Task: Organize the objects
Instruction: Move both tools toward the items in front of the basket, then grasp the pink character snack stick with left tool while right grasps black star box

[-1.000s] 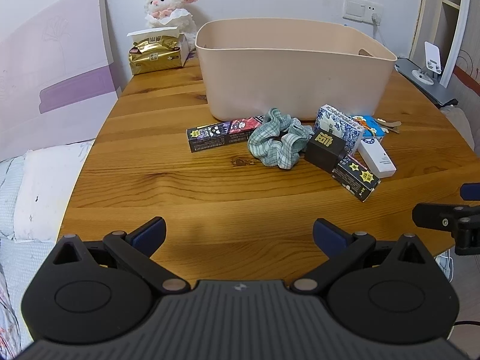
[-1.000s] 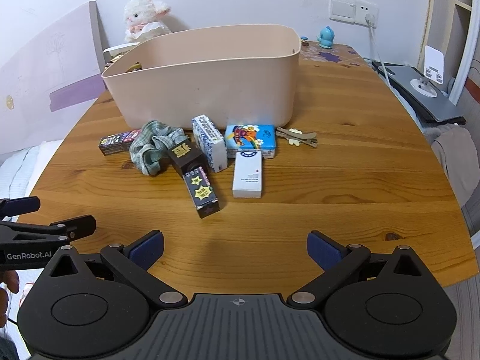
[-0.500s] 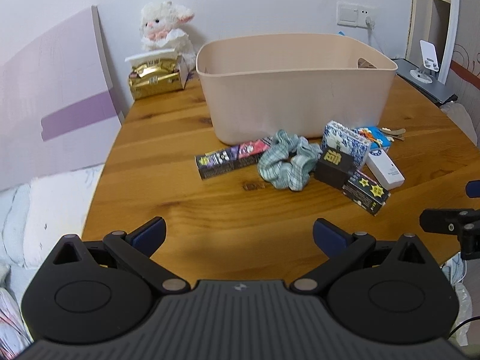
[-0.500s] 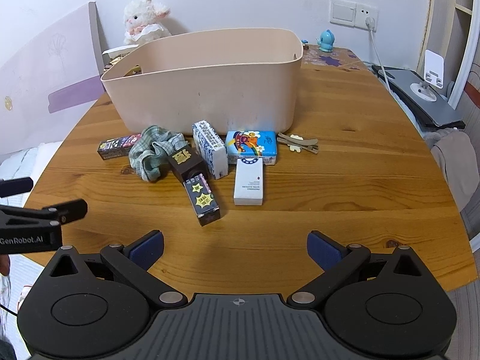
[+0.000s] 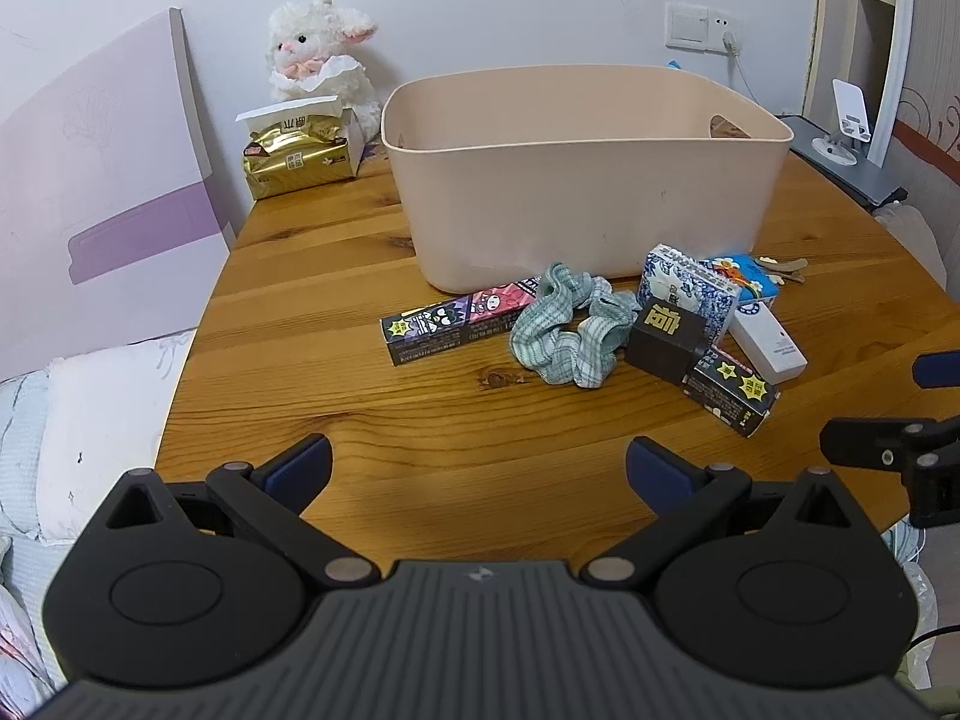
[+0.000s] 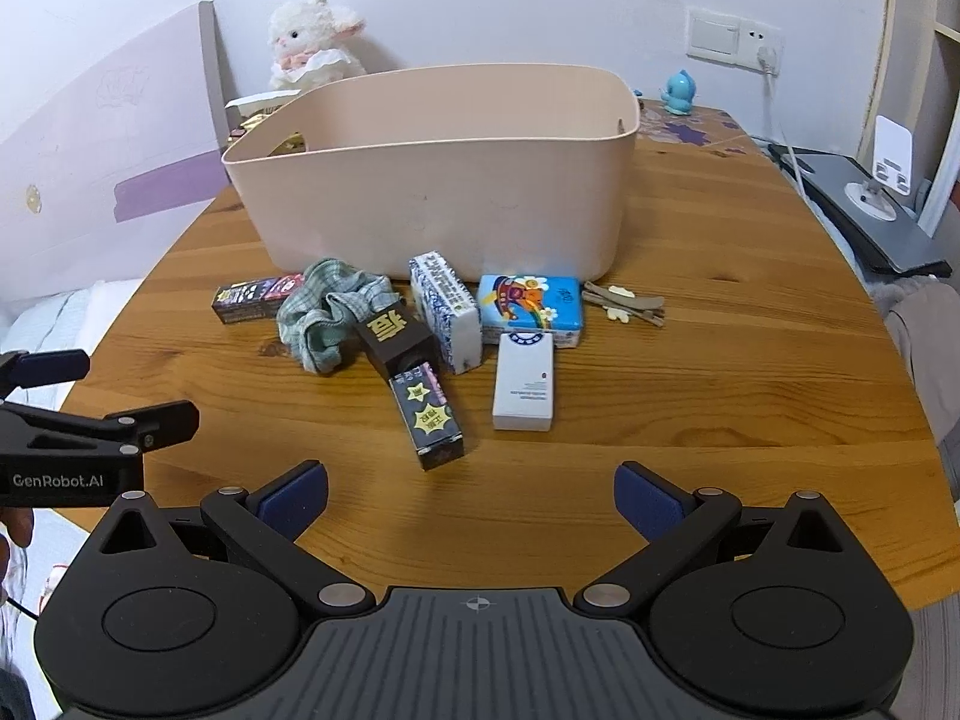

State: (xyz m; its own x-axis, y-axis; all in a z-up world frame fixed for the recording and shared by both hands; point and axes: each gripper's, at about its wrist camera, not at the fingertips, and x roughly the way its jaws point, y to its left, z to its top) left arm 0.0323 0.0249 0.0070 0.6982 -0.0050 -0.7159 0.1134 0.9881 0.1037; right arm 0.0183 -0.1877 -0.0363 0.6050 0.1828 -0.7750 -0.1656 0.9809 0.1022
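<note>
A beige bin (image 5: 588,180) (image 6: 444,192) stands on the round wooden table (image 5: 372,408). In front of it lie a cartoon-print long box (image 5: 456,324), a green checked scrunchie (image 5: 567,333) (image 6: 327,315), a black cube box (image 5: 663,342) (image 6: 393,339), a dark star-print box (image 6: 429,420), a blue-white patterned box (image 6: 447,309), a blue tissue pack (image 6: 531,303), a white flat box (image 6: 523,381) and hair clips (image 6: 624,306). My left gripper (image 5: 477,468) and right gripper (image 6: 471,495) are both open and empty, over the table's near edge, apart from the objects.
A plush lamb (image 5: 318,54) and a gold tissue pack (image 5: 297,159) sit at the back left. A purple-white board (image 5: 102,192) leans at the left. A phone stand on a grey tray (image 6: 876,204) is at the right. A bed (image 5: 72,420) lies left of the table.
Both grippers have drawn back and risen slightly, so the bin and objects look farther away. Both stayed open. Nothing on the table moved.
</note>
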